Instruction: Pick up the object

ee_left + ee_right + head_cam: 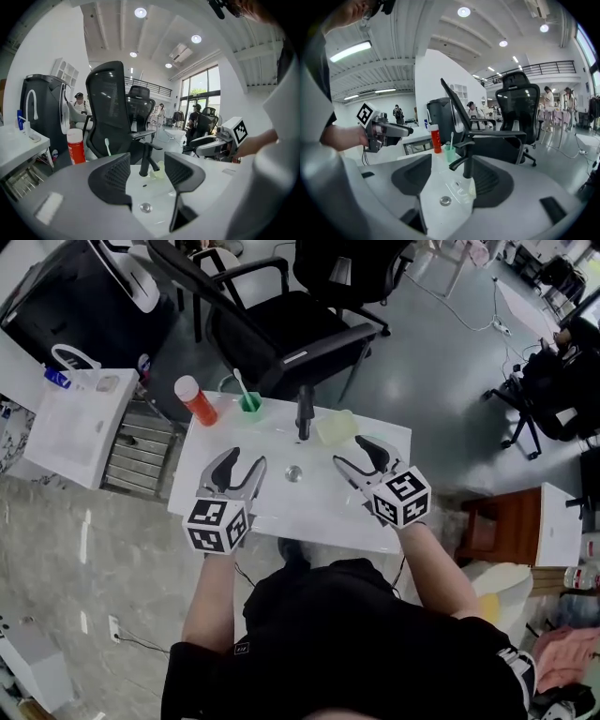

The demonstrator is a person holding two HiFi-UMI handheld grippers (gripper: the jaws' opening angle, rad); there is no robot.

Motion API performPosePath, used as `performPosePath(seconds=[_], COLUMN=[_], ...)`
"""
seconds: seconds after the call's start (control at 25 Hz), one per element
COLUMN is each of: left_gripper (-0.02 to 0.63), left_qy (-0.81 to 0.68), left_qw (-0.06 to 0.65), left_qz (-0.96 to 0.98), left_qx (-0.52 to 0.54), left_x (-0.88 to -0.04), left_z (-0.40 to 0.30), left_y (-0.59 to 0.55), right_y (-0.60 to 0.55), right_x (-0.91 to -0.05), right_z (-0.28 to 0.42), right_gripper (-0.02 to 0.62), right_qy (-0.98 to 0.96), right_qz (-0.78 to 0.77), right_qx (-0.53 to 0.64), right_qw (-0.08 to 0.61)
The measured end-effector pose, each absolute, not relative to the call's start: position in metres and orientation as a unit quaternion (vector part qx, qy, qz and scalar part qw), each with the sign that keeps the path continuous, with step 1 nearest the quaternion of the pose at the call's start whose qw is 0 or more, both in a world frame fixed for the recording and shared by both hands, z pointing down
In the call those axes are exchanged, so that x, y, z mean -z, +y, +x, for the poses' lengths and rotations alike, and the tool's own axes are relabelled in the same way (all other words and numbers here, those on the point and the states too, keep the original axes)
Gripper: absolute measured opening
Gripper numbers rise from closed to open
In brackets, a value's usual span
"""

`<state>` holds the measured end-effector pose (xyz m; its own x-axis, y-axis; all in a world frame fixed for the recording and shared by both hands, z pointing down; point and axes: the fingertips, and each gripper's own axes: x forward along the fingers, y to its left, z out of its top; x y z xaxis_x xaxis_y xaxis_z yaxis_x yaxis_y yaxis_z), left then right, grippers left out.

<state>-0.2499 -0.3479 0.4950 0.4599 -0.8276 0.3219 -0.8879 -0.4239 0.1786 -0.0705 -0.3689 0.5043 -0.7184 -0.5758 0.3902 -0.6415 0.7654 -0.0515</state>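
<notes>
White counter [281, 514] with a basin; black office chair [281, 334] just beyond its far edge. Left gripper [246, 460] and right gripper [349, 450] hover over the near half, jaws spread, nothing between them. Black faucet [304, 412] far centre. Red bottle [196, 400] at far left corner, green cup [249, 402] with toothbrush [240, 382] beside it. Pale translucent object [335, 426] sits just right of the faucet, clear of both grippers. Drain [294, 473] between the grippers.

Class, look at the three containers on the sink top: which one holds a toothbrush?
The small green cup just left of the black faucet: a white brush stands in it. The red bottle is capped; the pale yellow container shows no brush.
</notes>
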Motion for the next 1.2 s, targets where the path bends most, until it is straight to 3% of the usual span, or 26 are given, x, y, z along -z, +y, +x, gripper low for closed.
performPosePath(seconds=[0.84, 1.2], left_gripper=[0.232, 0.232], left_qy=[-0.514, -0.522], left_qw=[0.220, 0.256], left_qz=[0.819, 0.803], left_qx=[-0.127, -0.133], left_x=[-0.527, -0.558], left_z=[-0.237, -0.237], left_y=[-0.392, -0.382], right_y=[-0.423, -0.437], right_x=[-0.655, -0.712], right_z=[-0.067, -0.064], right_gripper=[0.238, 0.236], right_qy=[-0.878, -0.850], right_qz=[0.162, 0.129], right_qx=[0.066, 0.076], right_qw=[0.445, 0.505])
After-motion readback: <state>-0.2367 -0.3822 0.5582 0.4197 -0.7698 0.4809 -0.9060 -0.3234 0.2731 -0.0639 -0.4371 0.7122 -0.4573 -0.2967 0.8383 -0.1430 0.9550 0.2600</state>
